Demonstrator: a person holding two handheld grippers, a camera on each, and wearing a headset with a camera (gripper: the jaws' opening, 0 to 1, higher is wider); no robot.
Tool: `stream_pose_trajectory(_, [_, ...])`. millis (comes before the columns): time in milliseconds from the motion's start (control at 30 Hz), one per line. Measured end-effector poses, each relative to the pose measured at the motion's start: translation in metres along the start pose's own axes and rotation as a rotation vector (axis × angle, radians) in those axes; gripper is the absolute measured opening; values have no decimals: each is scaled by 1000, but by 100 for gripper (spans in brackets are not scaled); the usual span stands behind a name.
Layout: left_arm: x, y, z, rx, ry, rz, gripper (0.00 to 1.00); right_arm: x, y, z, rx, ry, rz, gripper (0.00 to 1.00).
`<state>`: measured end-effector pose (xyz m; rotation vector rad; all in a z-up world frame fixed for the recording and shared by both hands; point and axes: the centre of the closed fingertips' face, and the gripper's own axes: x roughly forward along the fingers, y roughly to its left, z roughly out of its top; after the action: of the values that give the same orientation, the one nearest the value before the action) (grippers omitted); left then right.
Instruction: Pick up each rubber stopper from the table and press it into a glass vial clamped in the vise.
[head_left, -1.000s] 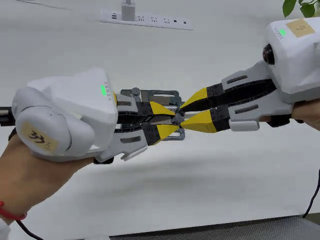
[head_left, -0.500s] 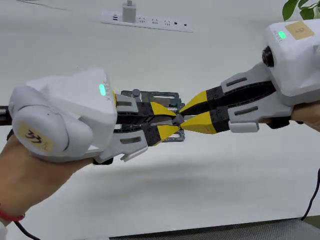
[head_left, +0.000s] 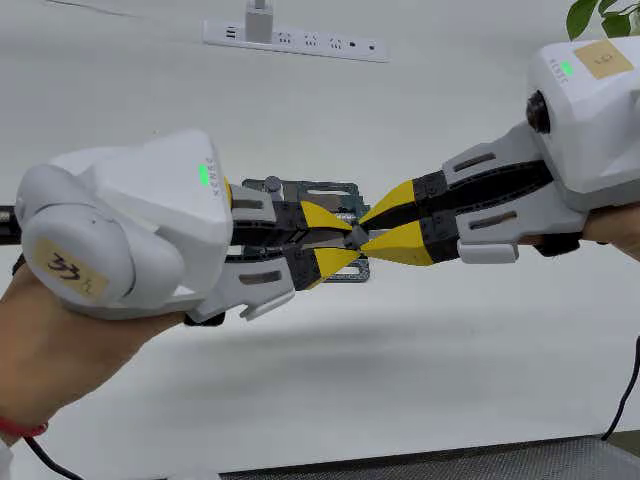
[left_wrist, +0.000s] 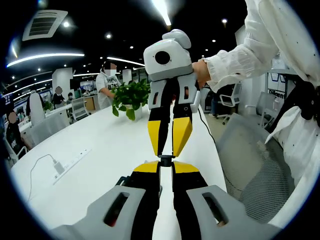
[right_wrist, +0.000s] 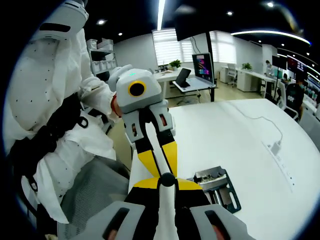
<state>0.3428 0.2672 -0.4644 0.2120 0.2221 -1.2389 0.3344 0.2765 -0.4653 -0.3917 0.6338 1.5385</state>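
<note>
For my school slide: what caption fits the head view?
Left gripper and right gripper meet tip to tip at a small dark stopper, by the vise.

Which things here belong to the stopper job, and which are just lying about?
Job: rubber stopper, vise, left tongs, right tongs.
Lying about: power strip, plant.
</note>
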Motion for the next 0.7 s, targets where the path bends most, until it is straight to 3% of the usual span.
stream_pose_trajectory(700, [-5, 2, -6, -10, 2, 11, 6, 5, 0, 0, 0, 23, 7, 6])
